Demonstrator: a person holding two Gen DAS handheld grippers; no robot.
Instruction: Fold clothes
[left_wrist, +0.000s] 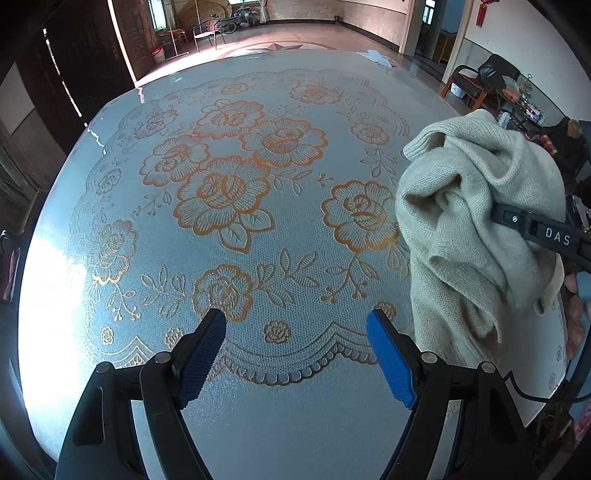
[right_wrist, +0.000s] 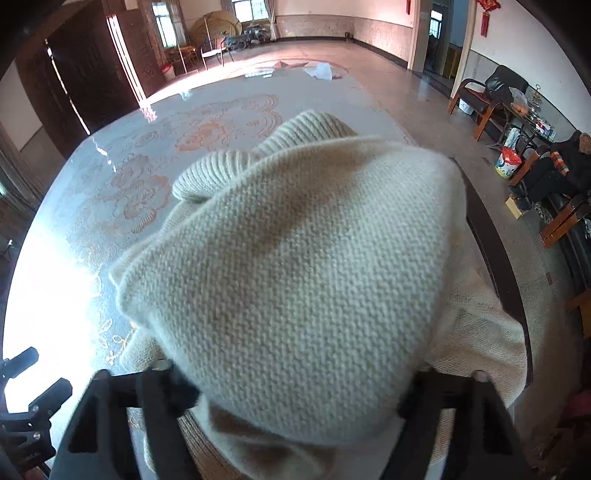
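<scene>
A cream knit sweater (left_wrist: 461, 229) hangs bunched up above the right side of the table, its lower part trailing down to the cloth. My right gripper (left_wrist: 495, 216) comes in from the right and is shut on that bunch; only one black finger shows. In the right wrist view the sweater (right_wrist: 295, 277) fills the middle and hides both fingers. My left gripper (left_wrist: 295, 317) is open over the table's near edge with nothing between its blue pads (left_wrist: 391, 362). It sits left of the sweater without touching it.
The table (left_wrist: 258, 413) wears a pale blue cloth with orange flower prints. A small white item (left_wrist: 376, 57) lies at its far end. Wooden armchairs (left_wrist: 476, 85) and a cluttered side table stand to the right. Dark wooden doors (left_wrist: 85, 66) are at the left.
</scene>
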